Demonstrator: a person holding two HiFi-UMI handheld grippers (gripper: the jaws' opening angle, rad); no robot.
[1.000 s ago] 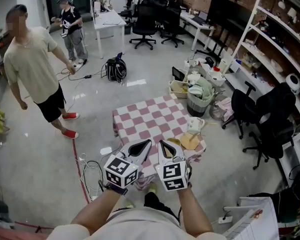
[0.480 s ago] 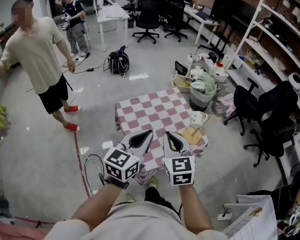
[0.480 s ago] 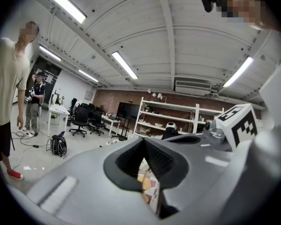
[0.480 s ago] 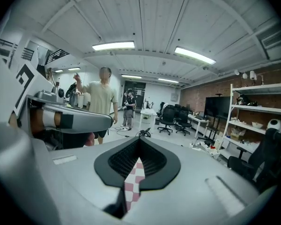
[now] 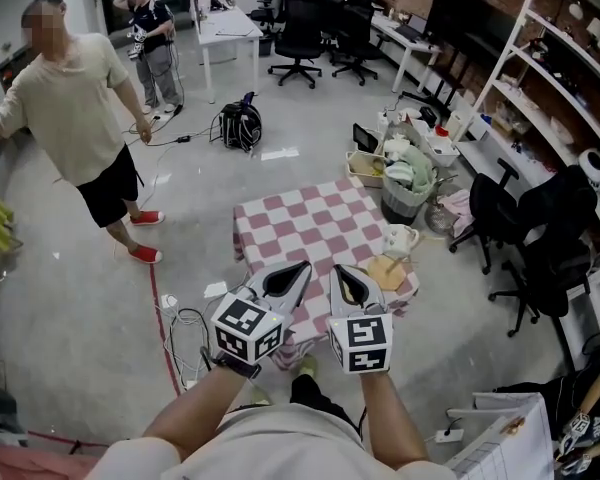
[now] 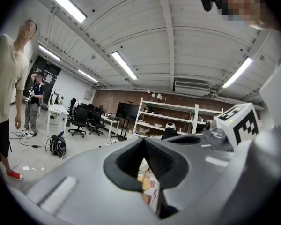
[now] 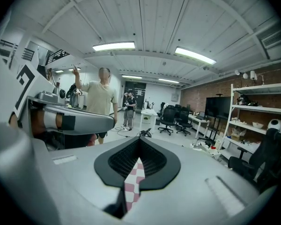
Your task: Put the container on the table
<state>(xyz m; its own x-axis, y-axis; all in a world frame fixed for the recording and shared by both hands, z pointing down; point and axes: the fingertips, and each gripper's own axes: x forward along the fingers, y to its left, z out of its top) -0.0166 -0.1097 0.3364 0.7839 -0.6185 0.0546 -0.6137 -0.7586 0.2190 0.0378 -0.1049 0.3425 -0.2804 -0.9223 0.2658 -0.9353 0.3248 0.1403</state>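
I see both grippers low in the head view, side by side over the near edge of the small table with the pink-and-white checked cloth. The left gripper is clenched with nothing in it: its own view shows the two jaws meeting at the tip, with only a thin slit through which the cloth shows. The right gripper is the same, jaws pressed together and empty, checks showing through its slit.

The white container stands at the table's far right corner, apart from both grippers. It is upright, its long axis running straight up from the cloth (there may be a handle on its right side, but it is too small for me to be sure). A flat tan thing lies just beside it, nearer to me.
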